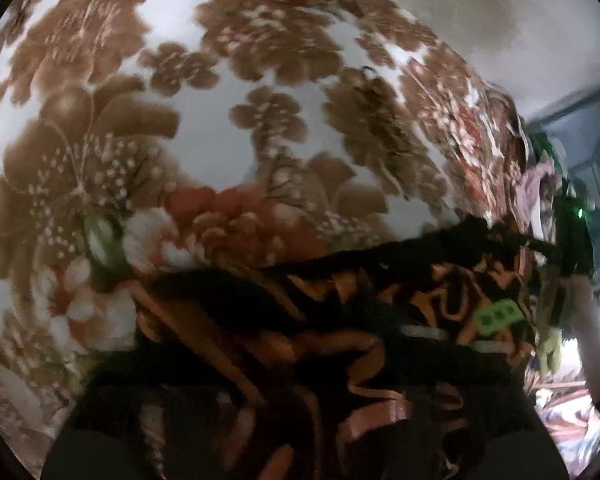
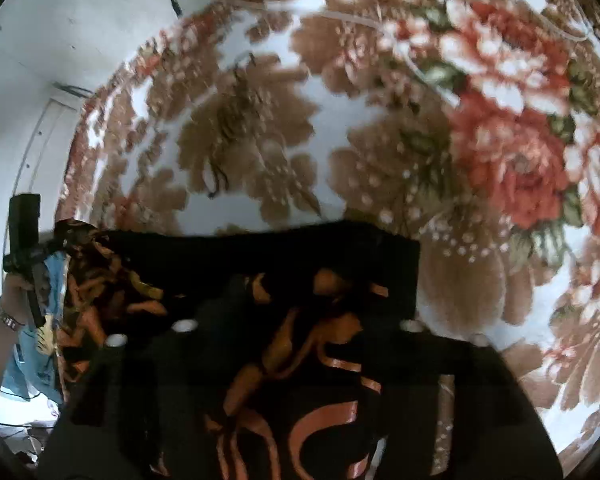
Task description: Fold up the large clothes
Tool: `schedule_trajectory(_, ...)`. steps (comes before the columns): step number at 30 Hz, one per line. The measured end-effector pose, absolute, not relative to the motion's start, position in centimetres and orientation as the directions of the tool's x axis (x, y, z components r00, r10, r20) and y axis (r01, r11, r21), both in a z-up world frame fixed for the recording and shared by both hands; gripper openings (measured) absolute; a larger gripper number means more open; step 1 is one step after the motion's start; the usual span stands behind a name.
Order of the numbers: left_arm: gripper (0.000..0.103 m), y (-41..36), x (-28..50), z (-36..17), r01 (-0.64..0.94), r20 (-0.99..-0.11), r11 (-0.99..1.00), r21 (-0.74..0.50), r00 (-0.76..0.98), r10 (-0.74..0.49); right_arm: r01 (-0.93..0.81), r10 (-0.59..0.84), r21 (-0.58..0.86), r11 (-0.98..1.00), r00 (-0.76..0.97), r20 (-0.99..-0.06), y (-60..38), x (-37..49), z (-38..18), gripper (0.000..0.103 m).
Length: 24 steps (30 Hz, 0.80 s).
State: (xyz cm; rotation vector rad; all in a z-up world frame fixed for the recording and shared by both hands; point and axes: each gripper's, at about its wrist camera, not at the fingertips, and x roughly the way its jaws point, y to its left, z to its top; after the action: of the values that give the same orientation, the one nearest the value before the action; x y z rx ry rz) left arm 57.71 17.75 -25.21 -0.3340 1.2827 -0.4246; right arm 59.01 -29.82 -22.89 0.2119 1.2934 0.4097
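1. Through my left wrist camera I see a black garment with orange swirls [image 1: 300, 360] filling the lower half of the view, blurred.
2. Beyond the garment's far edge lies a floral blanket [image 1: 204, 120], white with brown leaves and red blossoms.
3. My left gripper's own fingers are lost in the dark cloth; I cannot tell how they stand.
4. At the garment's right end the other gripper [image 1: 568, 240] shows, a green light on it.
5. Just below it, over the garment, sits a green tag [image 1: 498, 316].
6. Right of the garment, a bare forearm [image 1: 588, 340].
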Motion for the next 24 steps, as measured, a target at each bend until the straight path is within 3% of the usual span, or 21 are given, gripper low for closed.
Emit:
schedule_trajectory(2, 0.098, 18.0, 57.5, -23.5, 0.122, -0.841, 0.876, -0.466, 0.248, -0.482, -0.169, 0.332, 0.293, 0.941, 0.306, -0.892, -30.6, 58.8, -20.7, 0.099)
schedule_trajectory(8, 0.098, 19.1, 56.9, -18.2, 0.133, -0.831, 0.889, -0.439, 0.317, -0.458, -0.153, 0.376, 0.344, 0.927, 0.393, -0.839, -32.9, 57.5, -15.6, 0.098)
schedule_trajectory(12, 0.098, 14.4, 55.3, -15.1, 0.272, -0.827, 0.887, -0.374, 0.336, -0.451, -0.196, 0.368, 0.314, 0.929, 0.403, -0.838, -31.2, 54.4, -14.0, 0.098)
schedule_trajectory(18, 0.098, 2.2, 53.4, -14.4, 0.569, -0.842, 0.764, -0.304, 0.216, -0.495, -0.323, 0.274, 0.164, 0.932, 0.336, -0.901, -26.6, 48.7, -16.7, 0.098)
schedule_trajectory(24, 0.098, -6.2, 53.9, -17.1, 0.725, -0.897, 0.649, -0.231, 0.100, -0.431, -0.310, 0.218, 0.126, 0.942, 0.283, -0.934, -25.7, 46.8, -21.4, 0.098)
